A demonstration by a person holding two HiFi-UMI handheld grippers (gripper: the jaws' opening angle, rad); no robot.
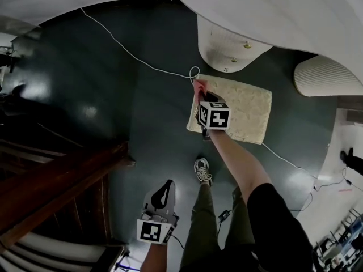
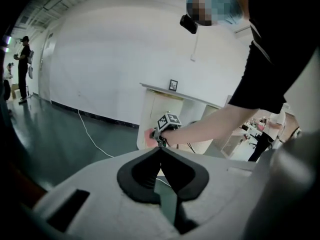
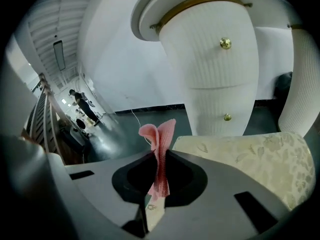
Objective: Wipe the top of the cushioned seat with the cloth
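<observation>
- Left gripper [image 1: 164, 190] hangs low at 6 o'clock in the head view, beside the person's leg. Its jaws are pressed together on nothing (idle, well apart from the work).
- Right gripper [image 1: 199, 90] reaches out at 1 o'clock, its jaws clenched on a pink cloth [image 3: 160, 139]. A fold of the cloth stands up above the jaw tips and a shorter tail hangs below.
- Cushioned seat [image 1: 244, 109] lies on the dark floor, a pale patterned pad. In the right gripper view its top spreads toward 3 o'clock from the jaws, so the gripper sits at the seat's left edge.
- Whether the cloth touches the top yet, I cannot tell; most of it rides above the fabric.
- Judgement on the step: tip the gripper down so the loose fold lies flat on the pad, then sweep toward 3 o'clock in overlapping strokes. Let the cloth, not the hard jaw tips, bear on the fabric, and keep the pinch firm, since only a narrow strip is held.
- White ribbed cabinet [image 1: 227, 50] with brass knobs stands just beyond the seat at 12 o'clock and limits a forward stroke.
- White cable [image 1: 130, 52] runs in from 11 o'clock, and its loop lies near the cloth's tip, so it could snag.
- Person's shoe [image 1: 202, 171] stands near the seat's near edge at 6 o'clock.
- Dark wooden stair rail [image 1: 57, 180] sits at 8 o'clock, well apart.
</observation>
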